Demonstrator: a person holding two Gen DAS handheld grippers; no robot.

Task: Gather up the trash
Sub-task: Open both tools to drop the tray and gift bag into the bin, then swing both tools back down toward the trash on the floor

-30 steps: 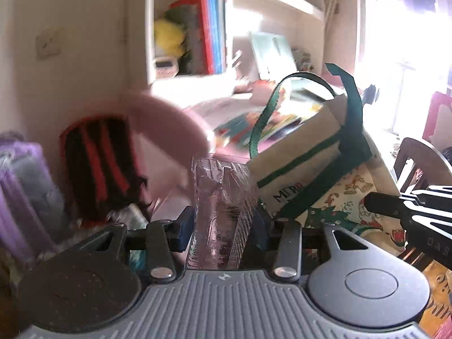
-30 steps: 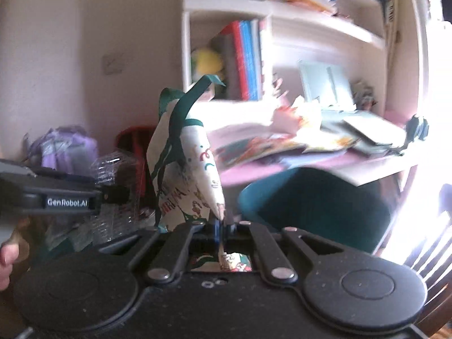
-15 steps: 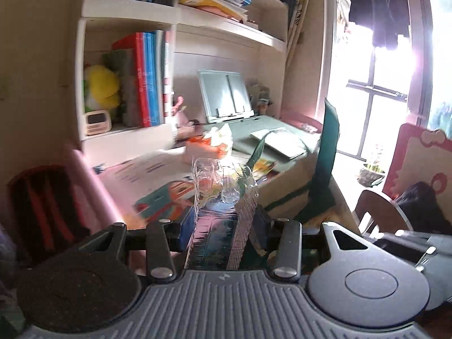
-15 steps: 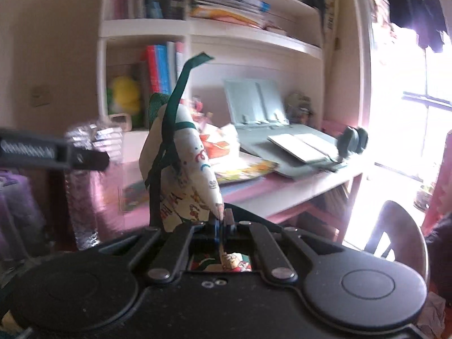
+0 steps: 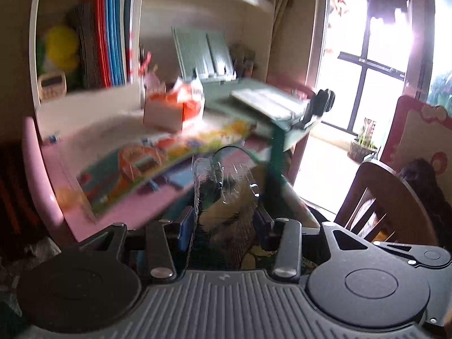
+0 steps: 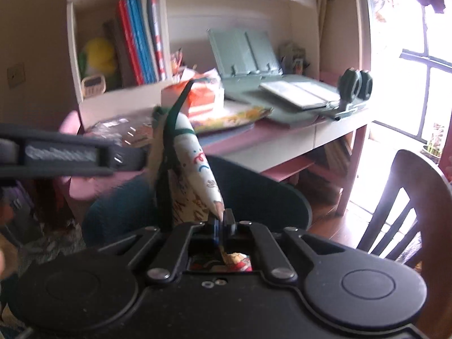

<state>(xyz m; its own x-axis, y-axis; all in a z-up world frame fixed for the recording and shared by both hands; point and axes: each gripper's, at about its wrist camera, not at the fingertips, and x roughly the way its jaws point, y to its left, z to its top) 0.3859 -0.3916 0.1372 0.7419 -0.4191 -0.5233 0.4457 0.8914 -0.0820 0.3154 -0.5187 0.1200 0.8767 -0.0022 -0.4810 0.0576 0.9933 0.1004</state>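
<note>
The left gripper [image 5: 224, 220] is clamped on a crushed clear plastic bottle [image 5: 223, 195]; the right gripper [image 6: 221, 223] pinches the printed tote bag [image 6: 195, 169], near the pink bench [image 6: 282, 138]. Bagging seems underway; next, the bottle needs lowering into the bag's mouth.

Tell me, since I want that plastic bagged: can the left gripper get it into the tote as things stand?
Probably yes: the left gripper holds the clear plastic just above the tote, whose edge the right gripper pinches; the mouth's openness is unclear.

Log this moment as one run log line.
left gripper: shut on crushed clear plastic bottle | right gripper: shut on printed cloth tote bag | bottle above bag
</note>
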